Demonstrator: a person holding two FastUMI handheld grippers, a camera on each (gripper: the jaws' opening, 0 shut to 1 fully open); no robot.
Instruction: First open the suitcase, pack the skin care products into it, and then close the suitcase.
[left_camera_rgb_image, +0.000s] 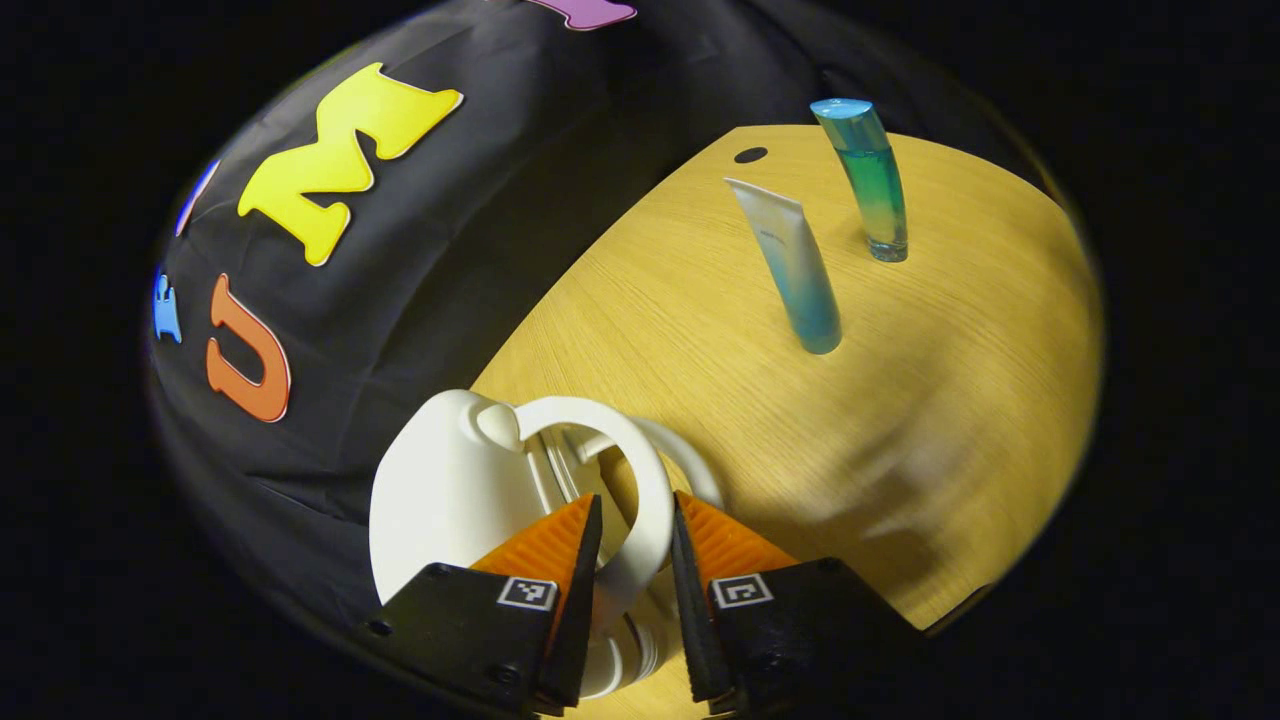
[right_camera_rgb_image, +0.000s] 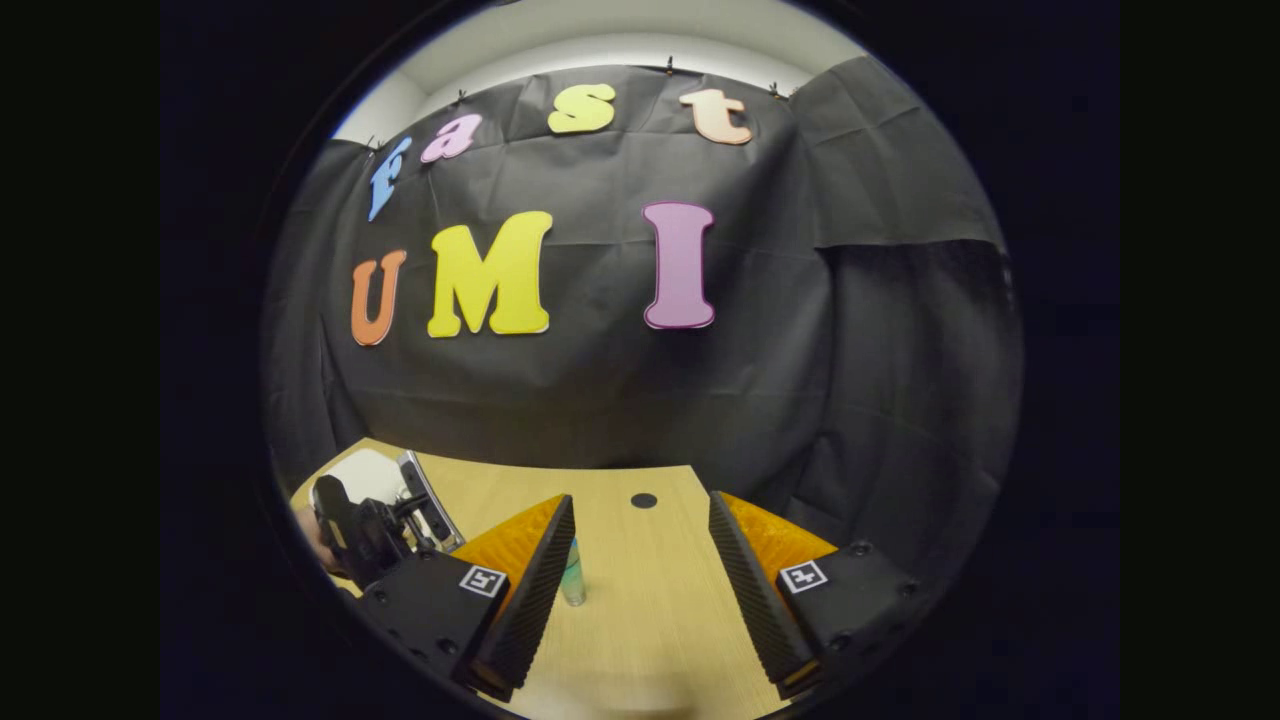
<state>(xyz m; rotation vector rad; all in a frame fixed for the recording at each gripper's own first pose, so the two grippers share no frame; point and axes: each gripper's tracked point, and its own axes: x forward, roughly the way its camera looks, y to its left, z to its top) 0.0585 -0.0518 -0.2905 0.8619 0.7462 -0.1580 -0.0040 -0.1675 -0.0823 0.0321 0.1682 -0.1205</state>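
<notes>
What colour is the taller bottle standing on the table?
The bottle has a light blue cap and a clear body shading from teal down to yellowish; left gripper view shows it best.

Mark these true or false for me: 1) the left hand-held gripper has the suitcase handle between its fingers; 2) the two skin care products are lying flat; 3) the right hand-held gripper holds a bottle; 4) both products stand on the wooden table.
1) True: the left hand-held gripper has the white looped handle of the small white hard-shell suitcase between its fingers.
2) False: the white-to-blue squeeze tube and the clear blue-green bottle stand upright.
3) False: the right hand-held gripper is open and empty.
4) True: both stand on the light wooden table, apart from the suitcase.
</notes>
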